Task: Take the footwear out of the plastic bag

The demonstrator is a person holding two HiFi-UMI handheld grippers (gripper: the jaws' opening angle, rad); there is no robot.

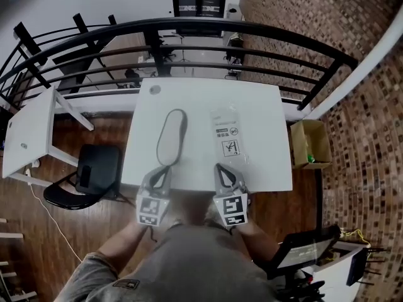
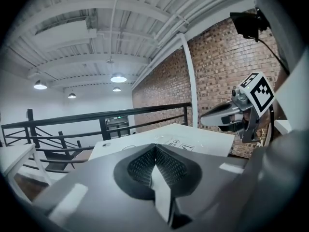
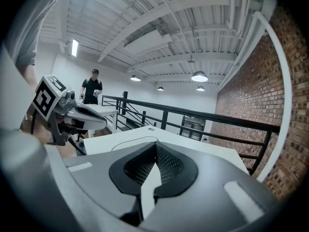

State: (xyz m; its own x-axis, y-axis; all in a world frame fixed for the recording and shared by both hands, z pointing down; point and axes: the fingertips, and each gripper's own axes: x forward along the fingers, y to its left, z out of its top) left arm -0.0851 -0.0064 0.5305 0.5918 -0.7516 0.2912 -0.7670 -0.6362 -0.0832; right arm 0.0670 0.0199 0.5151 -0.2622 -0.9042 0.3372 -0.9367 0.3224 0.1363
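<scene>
— White table (image 1: 264, 168), black railing (image 1: 208, 24) behind it, brick wall (image 1: 302, 17) on the right. What lies on top?

— On the left, a flat pale slipper (image 1: 171, 136), out in the open. Just to its right the plastic bag (image 1: 227, 131) lies flat, and it looks empty.

— And the claws?

— The left gripper (image 1: 165, 168) is pinched tight with nothing in it. The right gripper (image 1: 218, 167) is pinched tight and bare too. Both hang at the near edge, not touching the slipper or the bag.

— What's left to do?

— Nothing much, I think: the slipper is out, so the job looks done
</scene>
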